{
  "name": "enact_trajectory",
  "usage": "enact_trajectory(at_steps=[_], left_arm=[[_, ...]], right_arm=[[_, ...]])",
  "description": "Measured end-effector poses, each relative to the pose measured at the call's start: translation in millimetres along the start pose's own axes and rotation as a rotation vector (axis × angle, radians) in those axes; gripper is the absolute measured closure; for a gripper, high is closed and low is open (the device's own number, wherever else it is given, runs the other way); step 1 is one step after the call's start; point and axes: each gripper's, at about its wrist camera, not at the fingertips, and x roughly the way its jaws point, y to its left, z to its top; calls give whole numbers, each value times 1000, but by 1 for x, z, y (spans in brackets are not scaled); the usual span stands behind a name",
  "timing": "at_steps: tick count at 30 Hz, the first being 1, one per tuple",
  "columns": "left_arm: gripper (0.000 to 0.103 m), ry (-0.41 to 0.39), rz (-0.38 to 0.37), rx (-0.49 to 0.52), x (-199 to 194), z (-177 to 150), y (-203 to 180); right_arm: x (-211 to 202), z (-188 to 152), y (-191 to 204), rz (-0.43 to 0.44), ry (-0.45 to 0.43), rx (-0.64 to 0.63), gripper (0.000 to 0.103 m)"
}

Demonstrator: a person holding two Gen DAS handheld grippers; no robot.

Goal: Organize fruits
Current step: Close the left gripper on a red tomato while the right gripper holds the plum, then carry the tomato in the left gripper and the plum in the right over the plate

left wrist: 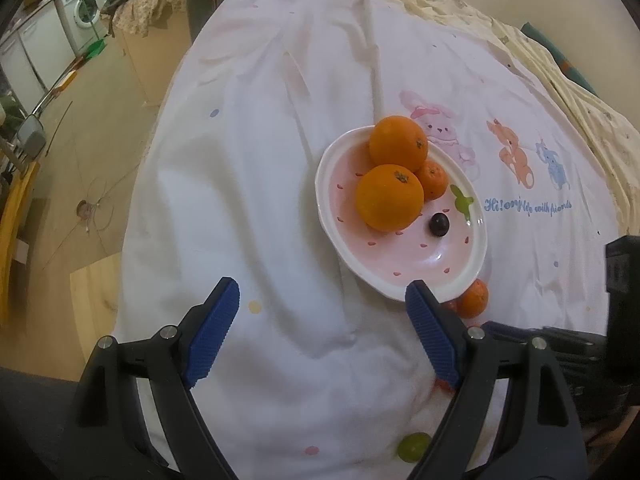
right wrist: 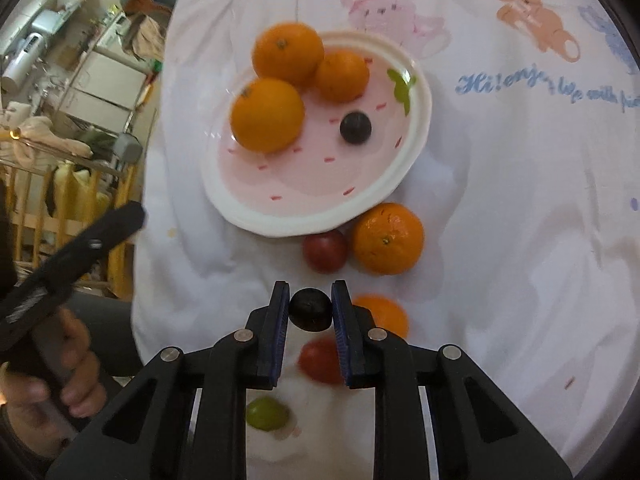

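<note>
The right gripper [right wrist: 310,312] sat closest to its own camera, its blue pads pressed on either side of a small dark grape [right wrist: 310,309]; the narrow grip suited so small and round a fruit, pinched across its middle so it would not roll out. The grape was held off the white cloth [right wrist: 520,240], short of the plate [right wrist: 320,216], which lay ahead along the fingers, so carrying it there looked like the step in hand.

Around the held grape, loose fruit waited on the cloth: a red fruit [right wrist: 323,250] and a mandarin [right wrist: 387,238] just beside the plate's near rim, another orange fruit [right wrist: 382,314] partly behind the right finger, a second red fruit [right wrist: 320,362] under the jaws, and a green grape [right wrist: 266,412] nearest the handle. They seemed to be what remained to gather.

On the plate sat two large oranges [right wrist: 267,114], a smaller mandarin touching them, and a dark grape [right wrist: 355,127] apart on the pink floor. The big fruit crowded the far side, leaving the near half bare, probably room for the small pieces.

The left gripper [left wrist: 322,320] stood wide open over bare cloth, holding nothing, its right pad near the plate's rim [left wrist: 384,288]. A hand [right wrist: 76,376] gripped its handle at the left edge of the right view. It appeared parked out of the way while the other worked.
</note>
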Motion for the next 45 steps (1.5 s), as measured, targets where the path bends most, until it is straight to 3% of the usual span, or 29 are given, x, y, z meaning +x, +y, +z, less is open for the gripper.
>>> enact_trajectory(at_steps=[9, 18, 22, 25, 28, 30, 32, 45], left_arm=[[20, 59, -40, 101, 7, -19, -27], [21, 151, -105, 334, 19, -59, -94], [28, 190, -76, 412, 36, -76, -121], [34, 180, -59, 417, 46, -81, -130], [48, 213, -53, 435, 58, -87, -137], [52, 227, -44, 446, 64, -89, -139], [66, 220, -47, 435, 65, -89, -139], [69, 226, -52, 373, 57, -80, -127]], right_arm=[[-49, -5, -16, -26, -126, 59, 80], [-61, -14, -52, 10, -176, 188, 80], [-67, -16, -61, 15, -200, 218, 80], [-72, -17, -69, 14, -216, 243, 80], [-75, -16, -71, 20, -231, 255, 80], [-76, -14, -68, 25, -237, 245, 80], [-76, -12, -66, 33, -235, 231, 80], [-73, -10, -56, 35, -227, 198, 80]])
